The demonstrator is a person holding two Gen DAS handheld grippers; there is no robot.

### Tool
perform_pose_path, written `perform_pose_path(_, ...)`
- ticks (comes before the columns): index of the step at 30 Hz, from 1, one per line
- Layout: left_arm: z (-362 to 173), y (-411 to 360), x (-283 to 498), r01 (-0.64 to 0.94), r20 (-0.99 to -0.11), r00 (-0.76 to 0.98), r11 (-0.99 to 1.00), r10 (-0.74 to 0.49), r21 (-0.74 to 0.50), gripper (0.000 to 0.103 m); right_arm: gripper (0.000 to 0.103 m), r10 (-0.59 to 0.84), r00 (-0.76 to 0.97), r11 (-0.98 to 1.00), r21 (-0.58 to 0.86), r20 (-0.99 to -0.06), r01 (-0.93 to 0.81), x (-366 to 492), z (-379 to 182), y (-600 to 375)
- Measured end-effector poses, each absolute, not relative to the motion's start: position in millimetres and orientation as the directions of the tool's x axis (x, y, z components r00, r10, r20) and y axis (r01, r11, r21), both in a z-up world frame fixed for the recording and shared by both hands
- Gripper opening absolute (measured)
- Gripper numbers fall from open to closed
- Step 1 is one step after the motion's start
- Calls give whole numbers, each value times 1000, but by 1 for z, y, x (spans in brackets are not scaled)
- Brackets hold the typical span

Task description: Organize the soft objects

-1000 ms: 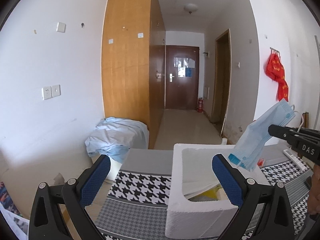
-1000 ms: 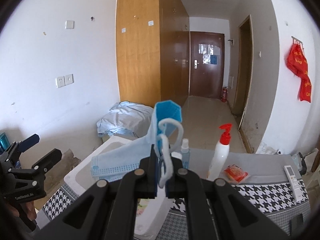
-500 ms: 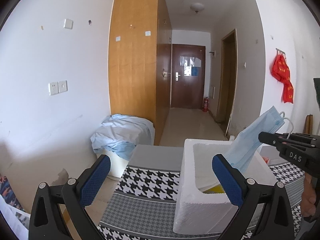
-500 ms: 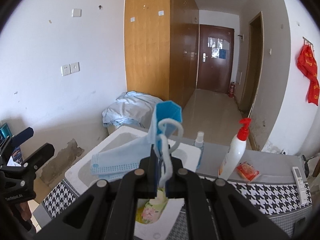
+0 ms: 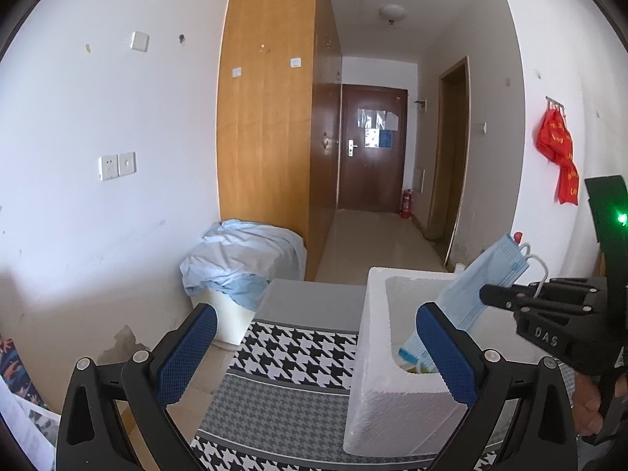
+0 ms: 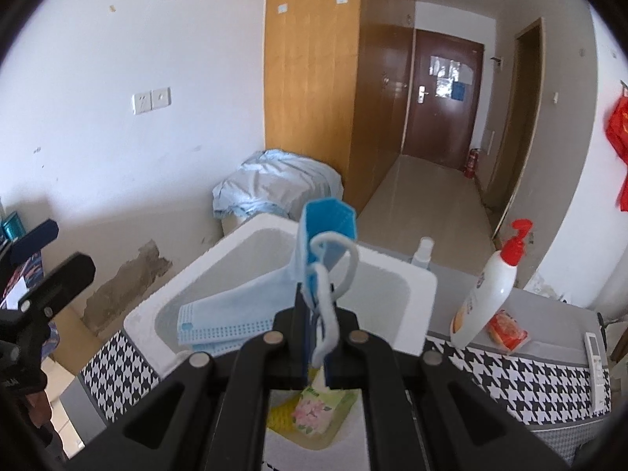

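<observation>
A stack of light blue face masks [image 6: 223,314] hangs by one end from my right gripper [image 6: 316,306], which is shut on them and their white ear loops. The masks droop into the open top of a white foam box [image 6: 424,278]. Inside the box lie a flowered tissue pack [image 6: 314,412] and something yellow. In the left wrist view the masks [image 5: 471,286] slant down into the foam box [image 5: 376,353], held by the right gripper [image 5: 486,294]. My left gripper [image 5: 314,337] stands open and empty, left of the box.
A houndstooth cloth [image 6: 510,369] covers the table. Right of the box stand a white pump bottle with a red top [image 6: 490,290], a small spray bottle [image 6: 422,251], a red packet [image 6: 508,331] and a remote [image 6: 594,357]. A bin under blue fabric [image 5: 243,259] sits by the wall.
My right gripper has carried the masks lower and further over the foam box, so their free end now dips inside it. The left gripper has barely moved.
</observation>
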State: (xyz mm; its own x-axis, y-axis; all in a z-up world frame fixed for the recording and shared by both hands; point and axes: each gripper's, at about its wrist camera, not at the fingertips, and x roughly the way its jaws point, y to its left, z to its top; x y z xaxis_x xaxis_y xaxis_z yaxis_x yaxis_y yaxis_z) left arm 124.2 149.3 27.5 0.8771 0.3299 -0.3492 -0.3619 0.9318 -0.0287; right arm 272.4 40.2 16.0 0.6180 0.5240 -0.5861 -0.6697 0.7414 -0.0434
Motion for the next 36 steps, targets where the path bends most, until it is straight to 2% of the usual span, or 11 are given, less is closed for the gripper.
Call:
perform_pose_path(2, 28, 149, 124, -362, -347, 878, 932, 331, -29, 102, 8, 520, 612, 735, -53, -596, -676, 272, 14, 42)
perform_pose_path(3, 28, 150, 124, -362, -345, 878, 932, 331, -30, 102, 12, 517, 602, 727, -59, -608, -684, 271, 12, 44)
perform_pose_path(5, 28, 150, 123, -364, -343, 879, 931, 332, -31, 102, 32, 513, 593, 718, -68, -621, -692, 269, 10, 46)
perform_pose_path(6, 29, 149, 123, -364, -343, 879, 931, 332, -30, 102, 51, 520, 596, 714, -72, -612, -697, 265, 10, 45)
perform_pose_path(7, 29, 149, 123, -364, -342, 879, 931, 333, -29, 102, 66, 524, 602, 712, -77, -603, -698, 262, 11, 44)
perform_pose_path(8, 29, 149, 123, -366, -340, 879, 930, 334, -30, 102, 68, 528, 610, 714, -80, -590, -695, 259, 13, 42)
perform_pose_path(19, 34, 141, 119, -356, -325, 887, 934, 328, -27, 102, 69, 546, 610, 717, -56, -574, -695, 250, 21, 25)
perform_pose_path(32, 42, 129, 116, -339, -312, 896, 940, 315, -25, 102, 69, 571, 642, 734, -31, -512, -678, 240, 37, -2)
perform_pose_path(36, 45, 119, 116, -320, -305, 904, 947, 300, -17, 102, 73, 568, 661, 746, -31, -490, -665, 234, 40, -15)
